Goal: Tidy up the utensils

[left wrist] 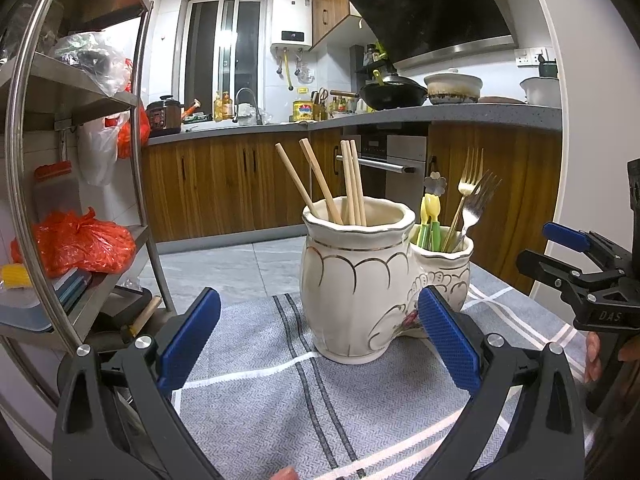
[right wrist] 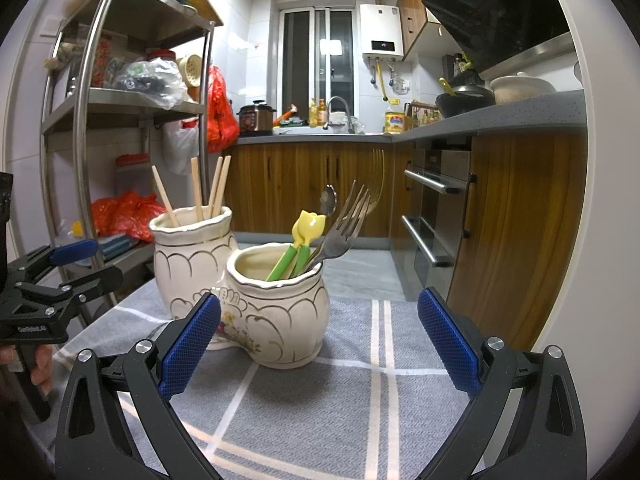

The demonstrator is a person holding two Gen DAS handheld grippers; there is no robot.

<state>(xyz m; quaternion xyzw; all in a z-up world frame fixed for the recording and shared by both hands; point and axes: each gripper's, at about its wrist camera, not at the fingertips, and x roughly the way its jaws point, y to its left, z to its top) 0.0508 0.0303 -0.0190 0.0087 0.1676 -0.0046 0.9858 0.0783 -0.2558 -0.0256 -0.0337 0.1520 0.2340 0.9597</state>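
A cream double ceramic holder (left wrist: 352,280) (right wrist: 280,312) stands on a grey striped cloth (left wrist: 280,400) (right wrist: 360,400). Its taller pot holds several wooden chopsticks (left wrist: 352,184) (right wrist: 208,188). The shorter pot holds forks (left wrist: 472,196) (right wrist: 344,228), a flower-ended spoon (left wrist: 435,185) and yellow-green utensils (left wrist: 430,216) (right wrist: 304,236). My left gripper (left wrist: 320,344) is open just in front of the tall pot, nothing between its blue pads. My right gripper (right wrist: 320,344) is open before the short pot, also empty. Each gripper shows at the other view's edge, the right (left wrist: 568,256), the left (right wrist: 80,260).
A steel shelf rack (left wrist: 80,160) (right wrist: 120,120) with red bags stands close on the left. Wooden cabinets (left wrist: 240,184), an oven (right wrist: 436,208) and a grey counter (left wrist: 440,114) with a wok (left wrist: 394,94) and pots lie beyond. A person's fingers (left wrist: 592,360) hold the right gripper's handle.
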